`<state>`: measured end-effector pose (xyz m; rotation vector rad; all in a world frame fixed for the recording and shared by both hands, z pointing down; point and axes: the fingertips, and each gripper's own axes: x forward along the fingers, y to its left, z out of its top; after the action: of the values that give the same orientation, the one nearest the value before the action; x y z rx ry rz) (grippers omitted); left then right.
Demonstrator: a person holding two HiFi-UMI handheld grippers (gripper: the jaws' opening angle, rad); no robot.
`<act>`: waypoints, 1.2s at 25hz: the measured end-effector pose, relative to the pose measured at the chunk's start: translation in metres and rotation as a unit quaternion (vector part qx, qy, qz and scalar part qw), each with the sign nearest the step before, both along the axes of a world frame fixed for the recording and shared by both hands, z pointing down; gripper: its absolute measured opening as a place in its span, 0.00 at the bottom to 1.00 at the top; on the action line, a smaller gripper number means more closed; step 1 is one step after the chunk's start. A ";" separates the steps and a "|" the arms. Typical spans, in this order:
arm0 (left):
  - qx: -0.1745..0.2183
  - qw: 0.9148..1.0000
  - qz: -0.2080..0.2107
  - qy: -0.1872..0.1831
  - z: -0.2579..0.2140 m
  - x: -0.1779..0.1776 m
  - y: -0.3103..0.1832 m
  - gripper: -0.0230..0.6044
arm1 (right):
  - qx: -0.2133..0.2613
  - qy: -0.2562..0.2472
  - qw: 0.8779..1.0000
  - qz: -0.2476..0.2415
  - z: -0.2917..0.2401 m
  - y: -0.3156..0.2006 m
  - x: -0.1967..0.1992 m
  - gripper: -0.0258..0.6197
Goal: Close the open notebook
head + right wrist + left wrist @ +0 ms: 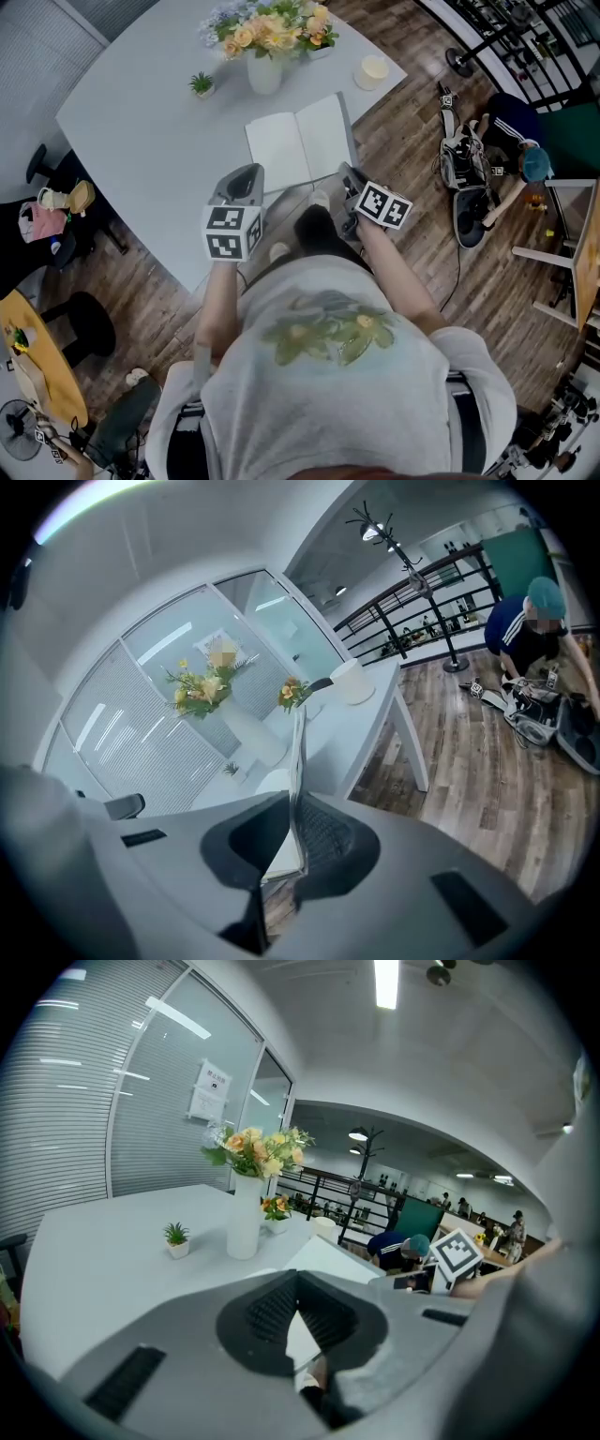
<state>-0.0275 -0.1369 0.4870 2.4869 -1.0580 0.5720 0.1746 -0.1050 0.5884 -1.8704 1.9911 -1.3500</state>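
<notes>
An open notebook (281,150) with blank white pages lies near the front edge of the white table (141,131). Its right-hand leaf (326,131) is raised off the table. My right gripper (348,174) is shut on the near edge of that leaf. In the right gripper view the leaf (297,752) stands on edge between the pads of the right gripper (296,803). My left gripper (247,174) hovers at the notebook's near left corner, shut with nothing in it. In the left gripper view the left gripper (298,1283) points at the white pages (328,1255).
A white vase of flowers (265,67), a small potted plant (202,85) and a white cup (372,71) stand behind the notebook. A person (516,141) crouches among bags on the wooden floor at the right. A chair (56,202) and stool (86,323) stand at the left.
</notes>
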 end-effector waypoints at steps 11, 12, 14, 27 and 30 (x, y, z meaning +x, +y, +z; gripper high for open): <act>0.003 1.000 -0.003 0.000 -0.003 -0.009 0.003 0.04 | 0.006 0.026 1.000 -0.012 -0.006 0.000 -0.008 0.11; 0.003 1.000 -0.003 0.000 -0.003 -0.010 0.003 0.04 | 0.006 0.030 0.999 -0.013 -0.007 0.000 -0.009 0.11; 0.002 1.000 -0.003 -0.001 -0.003 -0.011 0.003 0.04 | 0.007 0.040 0.999 -0.016 -0.008 -0.001 -0.010 0.11; 0.000 1.000 -0.005 0.000 -0.001 -0.015 0.004 0.04 | 0.008 0.077 0.996 -0.040 -0.013 -0.002 -0.021 0.11; -0.001 1.000 -0.006 0.000 -0.001 -0.015 0.004 0.04 | 0.005 0.082 0.996 -0.041 -0.014 -0.003 -0.022 0.11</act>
<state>-0.0421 -0.1327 0.4864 2.4780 -1.0707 0.5695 0.1530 -0.1082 0.5744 -1.9760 2.1697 -1.2394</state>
